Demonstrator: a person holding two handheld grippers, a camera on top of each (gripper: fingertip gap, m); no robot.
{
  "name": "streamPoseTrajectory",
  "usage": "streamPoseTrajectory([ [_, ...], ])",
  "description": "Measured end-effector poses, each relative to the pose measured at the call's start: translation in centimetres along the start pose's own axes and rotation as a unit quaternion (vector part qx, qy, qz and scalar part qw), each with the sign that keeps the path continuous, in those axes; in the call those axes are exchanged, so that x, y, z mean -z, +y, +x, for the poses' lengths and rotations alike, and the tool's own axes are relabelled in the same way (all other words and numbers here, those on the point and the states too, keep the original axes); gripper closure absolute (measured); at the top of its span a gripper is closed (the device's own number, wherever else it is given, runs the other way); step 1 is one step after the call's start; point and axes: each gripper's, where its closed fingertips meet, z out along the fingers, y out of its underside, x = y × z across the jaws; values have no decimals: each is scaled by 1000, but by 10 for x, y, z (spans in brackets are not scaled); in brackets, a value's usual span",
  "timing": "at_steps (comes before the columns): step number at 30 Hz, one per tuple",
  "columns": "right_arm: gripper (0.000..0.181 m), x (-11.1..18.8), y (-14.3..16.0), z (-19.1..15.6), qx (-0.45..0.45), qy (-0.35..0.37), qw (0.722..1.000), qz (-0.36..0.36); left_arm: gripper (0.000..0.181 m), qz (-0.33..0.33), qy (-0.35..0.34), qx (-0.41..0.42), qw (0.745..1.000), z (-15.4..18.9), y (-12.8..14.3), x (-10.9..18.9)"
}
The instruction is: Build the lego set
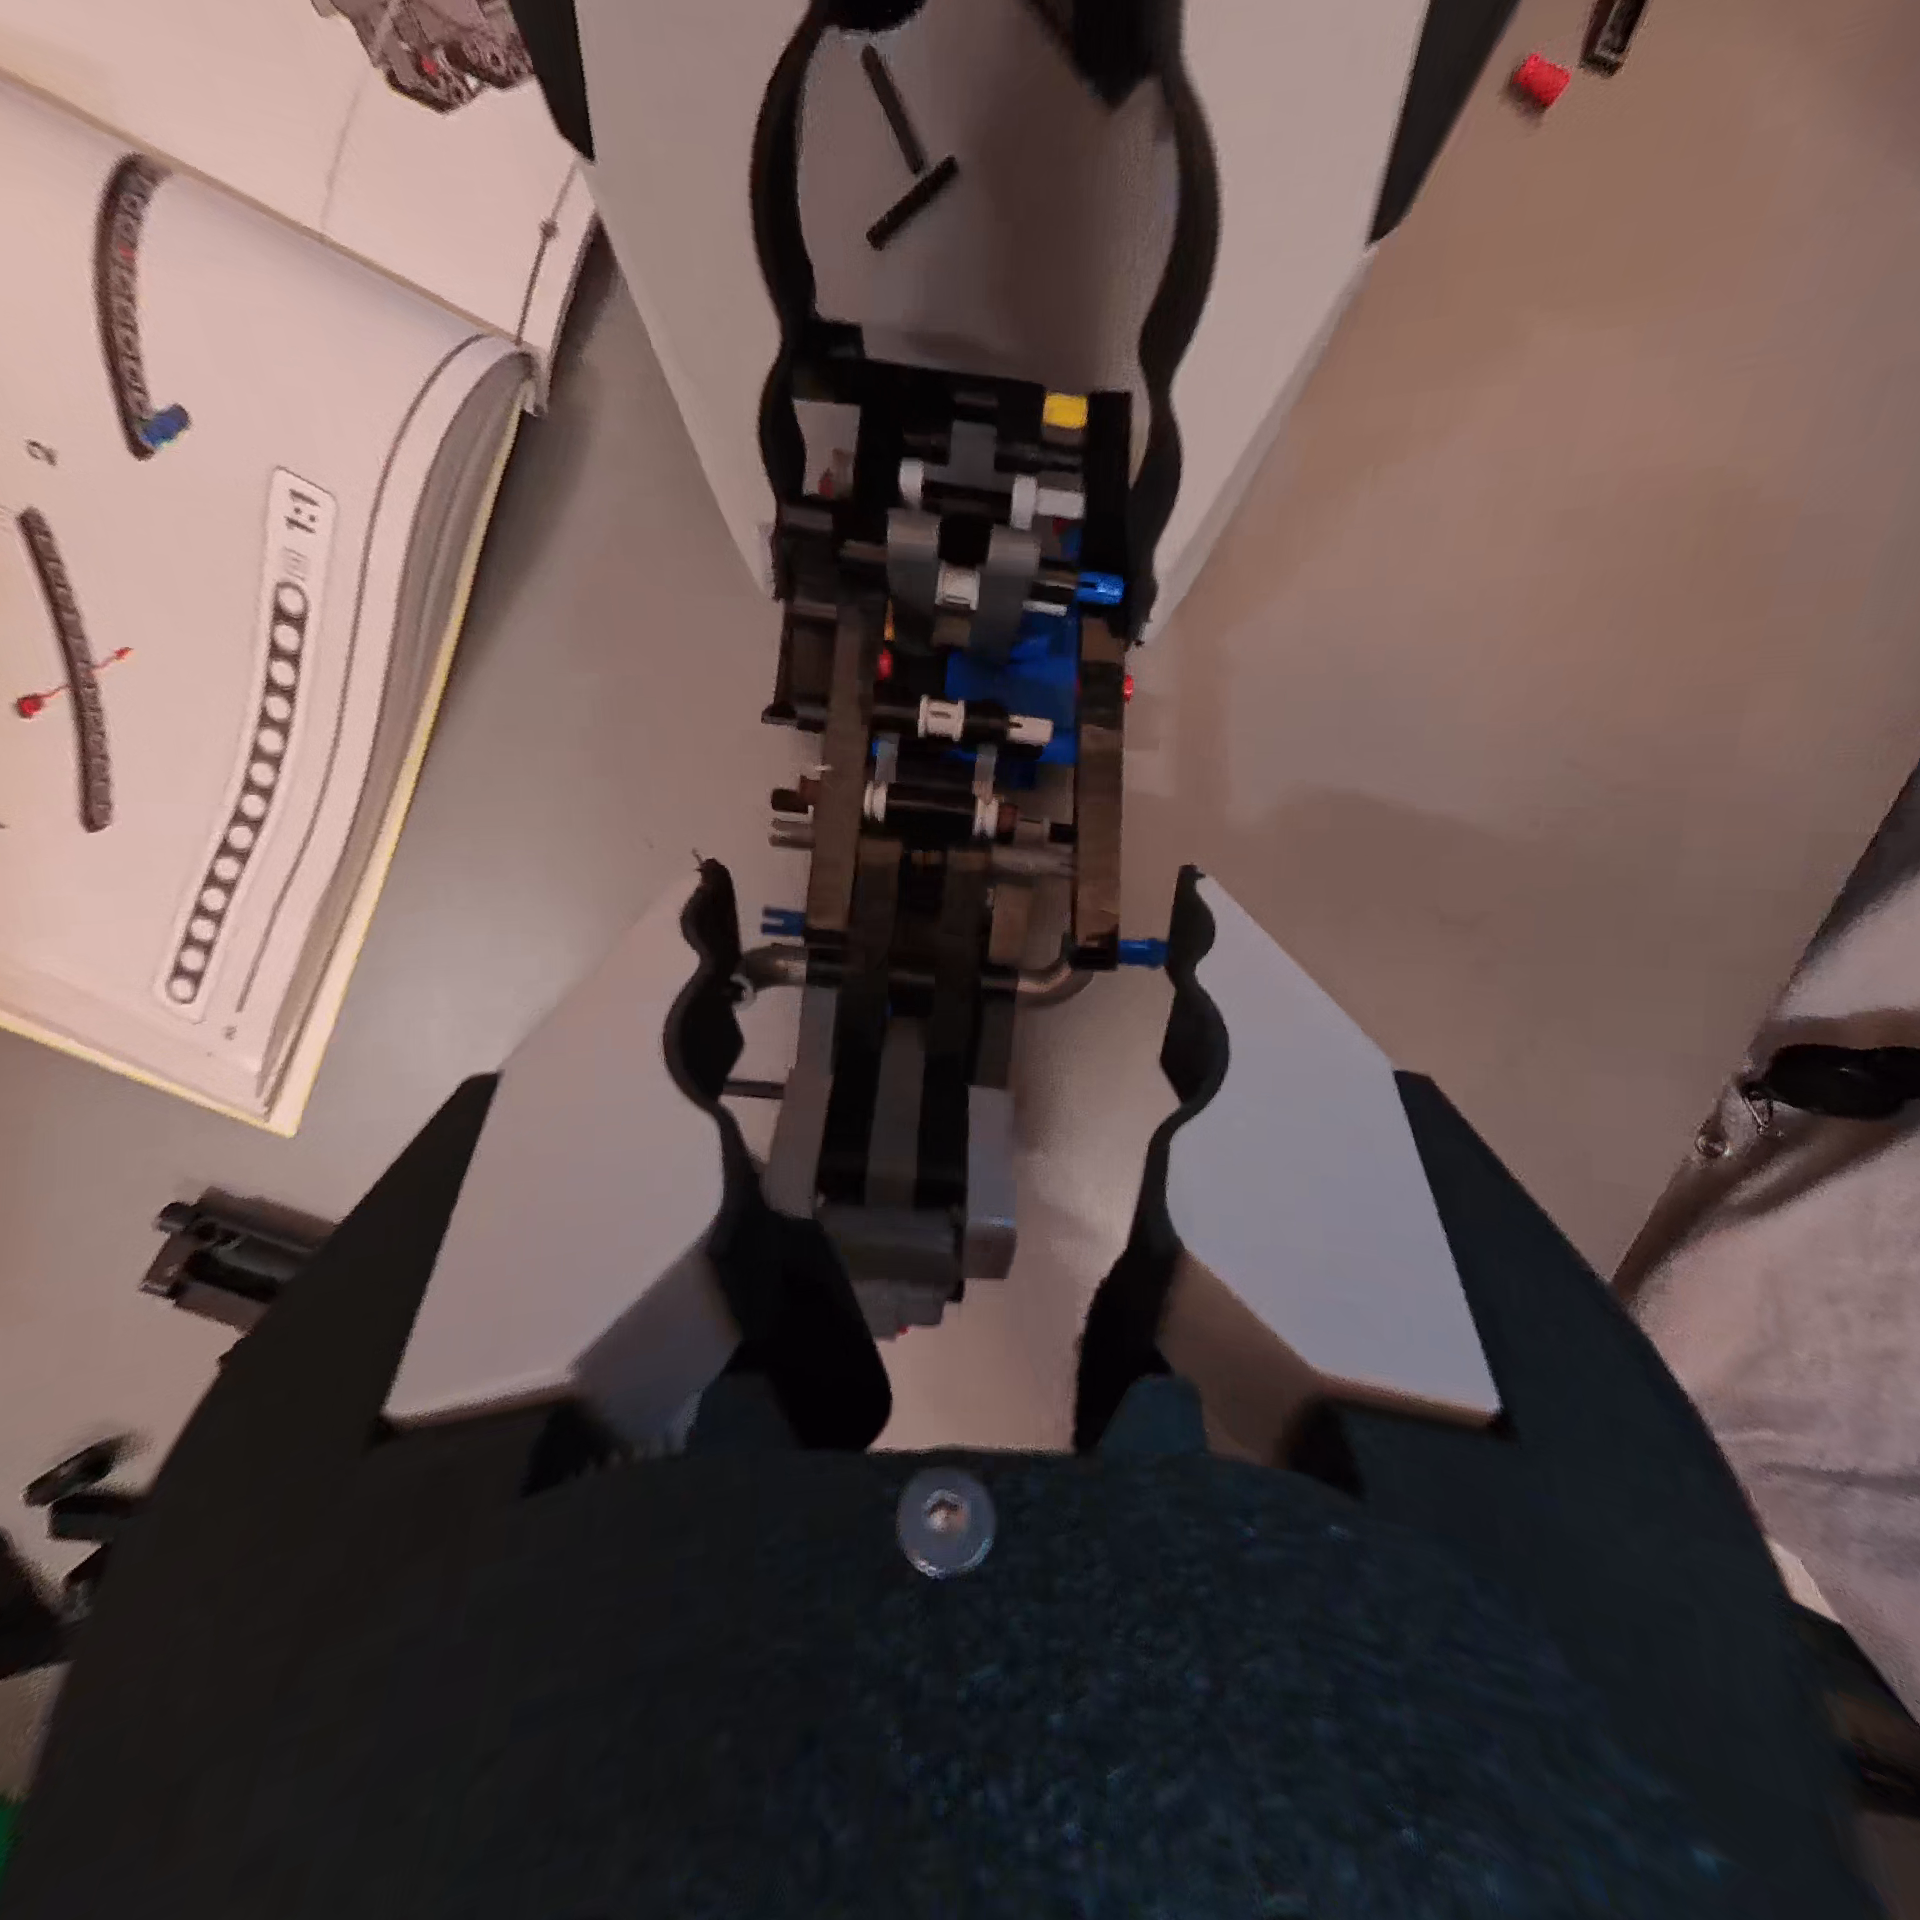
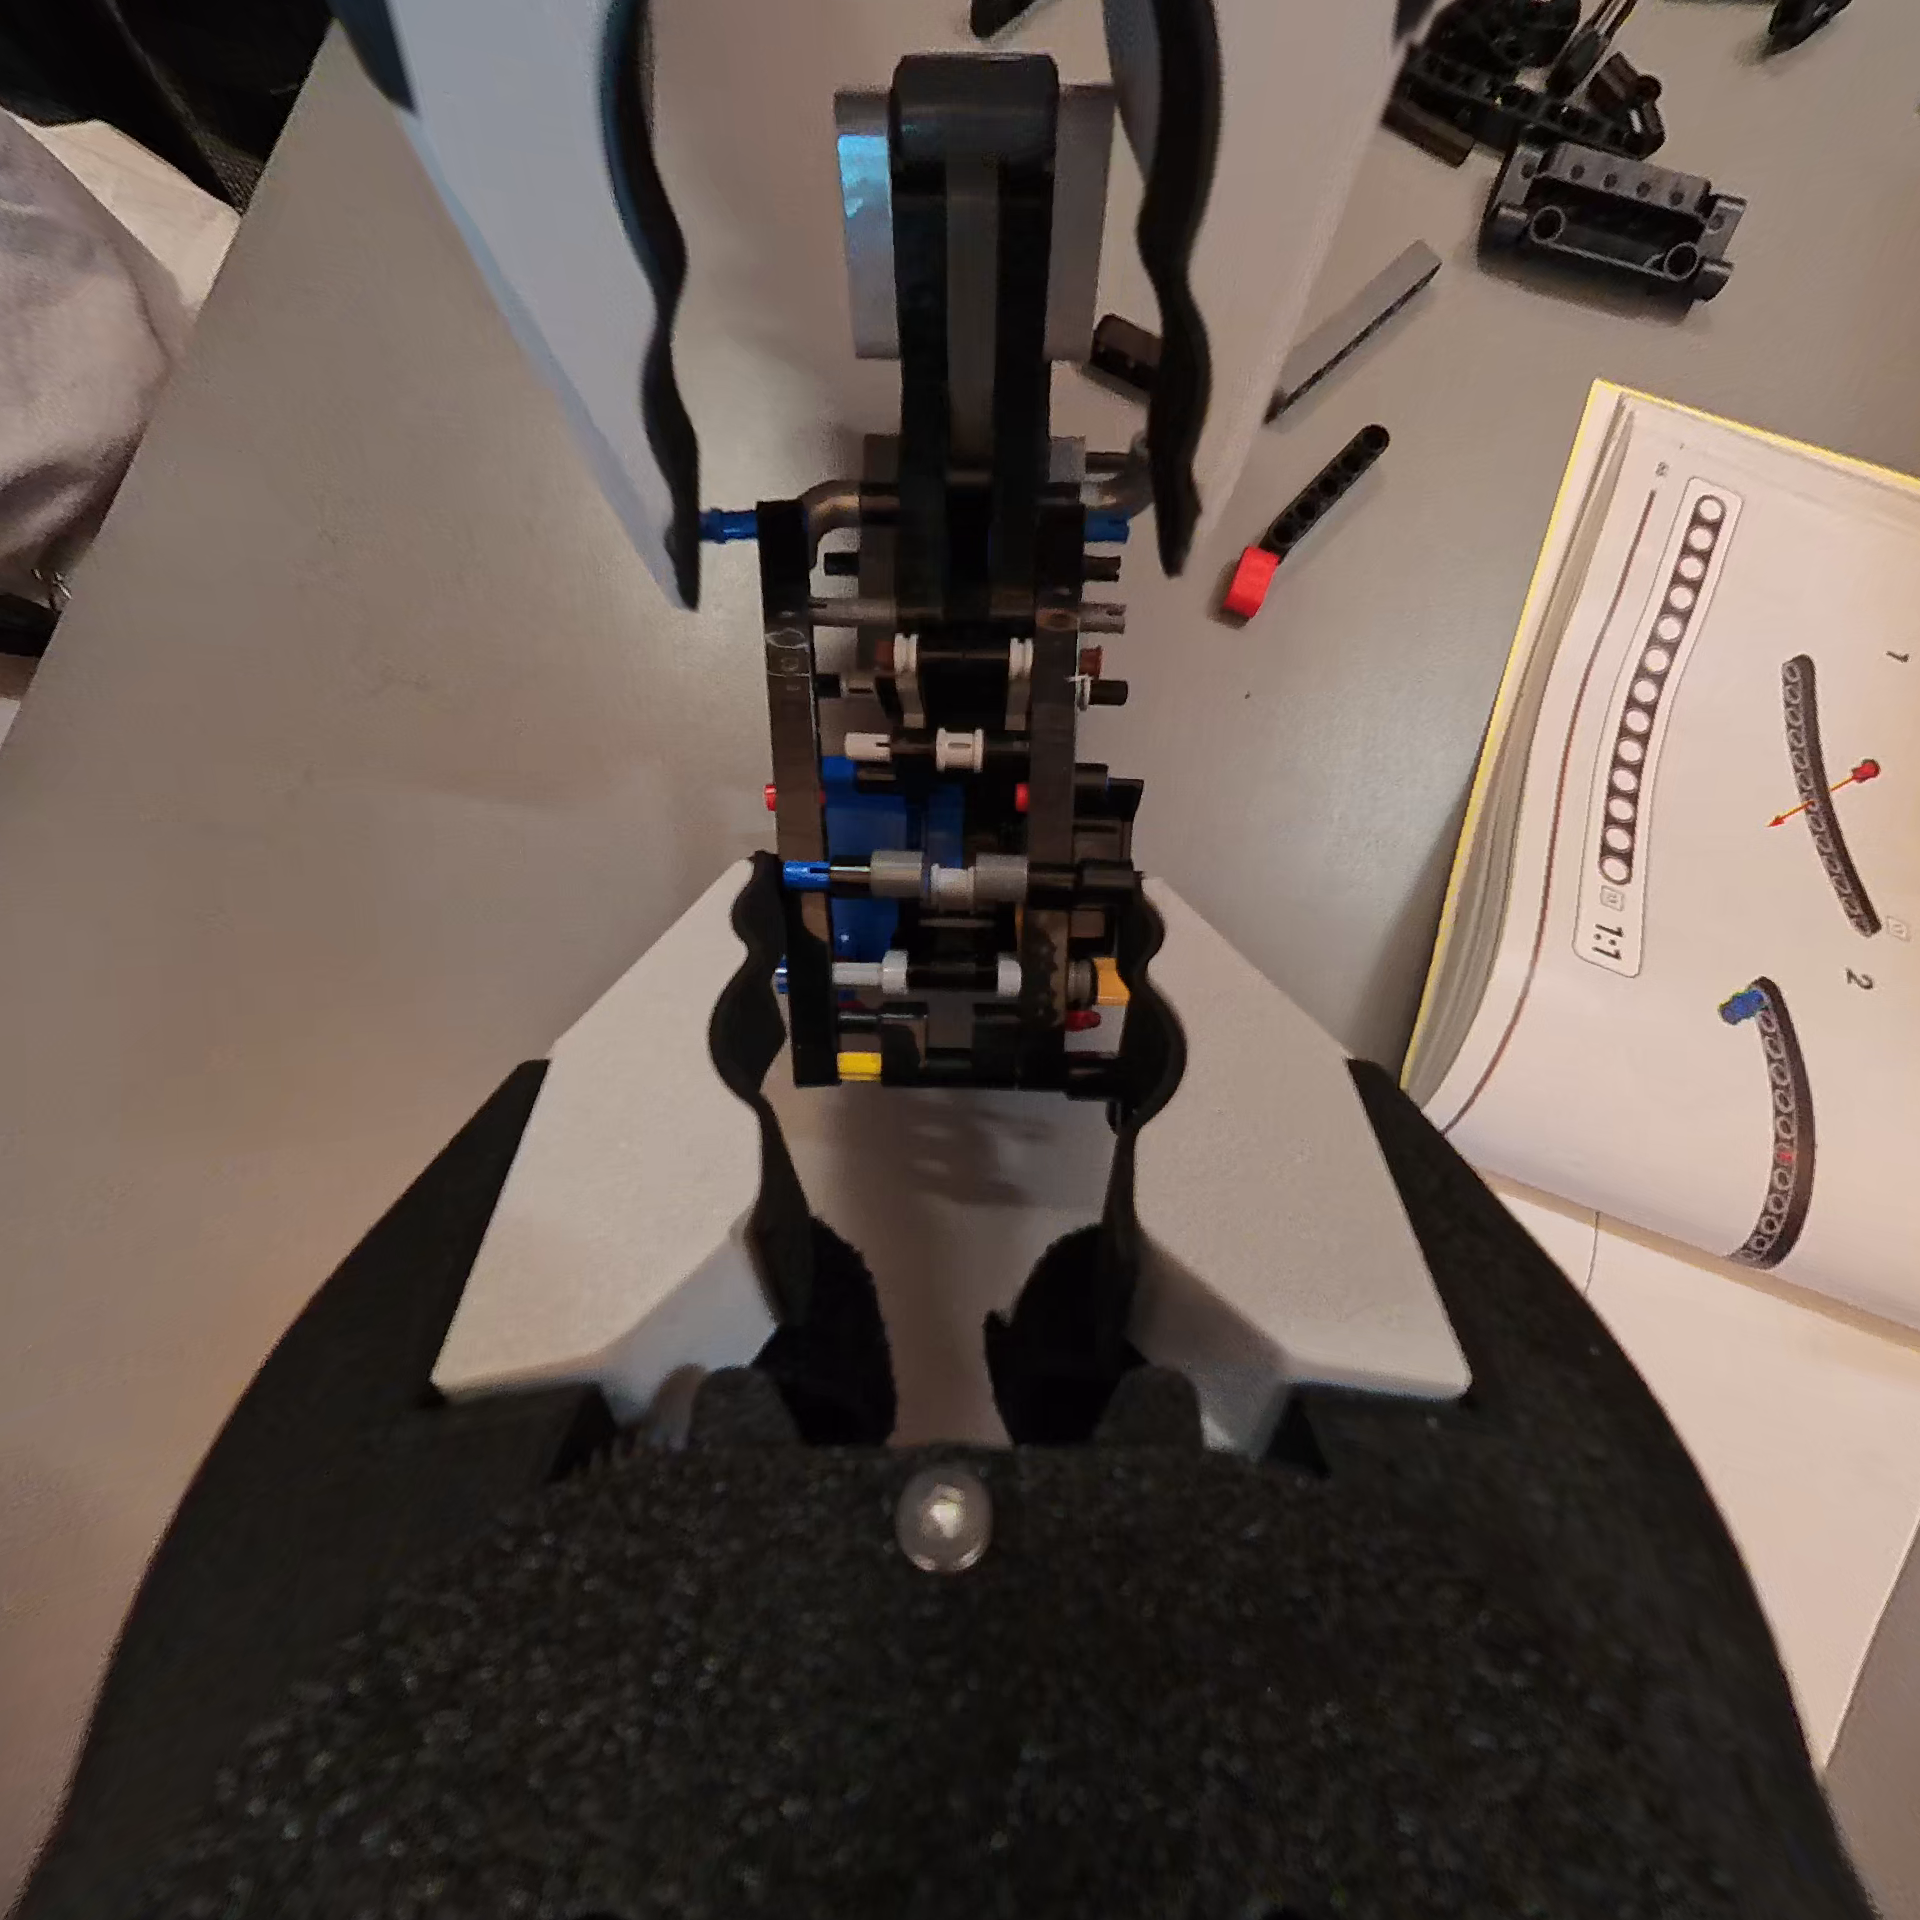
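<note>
A long black Technic assembly (image 1: 935, 831) with blue, white, grey and yellow parts is held between my two grippers, which face each other. In the left wrist view my left gripper (image 1: 945, 883) brackets its near part, and the side blue pins reach the pads. My right gripper (image 1: 961, 603) clasps the far end. In the right wrist view my right gripper (image 2: 945, 883) is shut on the near end of the assembly (image 2: 945, 727). My left gripper (image 2: 930, 577) closes on the far part there.
An open instruction booklet (image 1: 208, 623) lies left of the assembly and also shows in the right wrist view (image 2: 1714, 883). Loose parts lie around: black axles (image 1: 914, 156), a red bush (image 2: 1252, 582), a black beam (image 2: 1330, 499), a grey beam (image 2: 1356, 332) and black frames (image 2: 1610, 208). A cloth (image 1: 1818, 1299) lies at the table edge. There is about 5 cm between the tips of the two grippers.
</note>
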Motion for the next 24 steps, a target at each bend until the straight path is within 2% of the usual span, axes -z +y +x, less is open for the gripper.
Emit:
streamPoseTrajectory([
  [3,118,0,0,0,7,3,1000,-1,102,-13,3,-3,1000,-5,2,-9],
  [5,118,0,0,-1,11,4,1000,0,111,-19,33,2,999,0,3,-11],
  [12,117,-1,0,1,-8,-4,1000,7,116,-41,69,3,997,0,4,-14],
  [24,119,-1,0,2,-16,-5,1000,9,117,-46,85,11,995,-1,3,-13],
])
